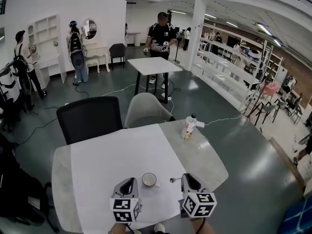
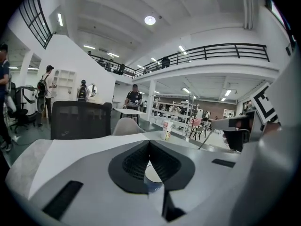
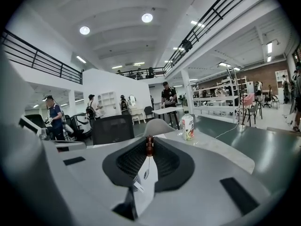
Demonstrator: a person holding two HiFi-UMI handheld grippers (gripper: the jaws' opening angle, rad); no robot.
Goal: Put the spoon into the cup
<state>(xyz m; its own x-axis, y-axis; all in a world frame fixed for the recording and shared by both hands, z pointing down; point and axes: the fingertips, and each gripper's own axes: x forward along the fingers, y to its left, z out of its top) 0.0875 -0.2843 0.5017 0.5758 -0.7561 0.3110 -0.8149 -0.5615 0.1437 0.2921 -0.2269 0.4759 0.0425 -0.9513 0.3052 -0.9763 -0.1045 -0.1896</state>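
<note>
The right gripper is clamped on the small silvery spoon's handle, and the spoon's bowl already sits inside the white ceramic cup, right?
Not inside. The right gripper is clamped on the small silvery spoon, but the spoon's bowl is outside the white ceramic cup, just to the cup's right. The head view shows it.

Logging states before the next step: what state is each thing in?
White ceramic cup: upright, no spoon inside.
Small metal spoon: held by right gripper, outside cup.
Right gripper: shut on spoon.
Left gripper: shut, holding nothing.
Labelled drink bottle: upright, capped.
</note>
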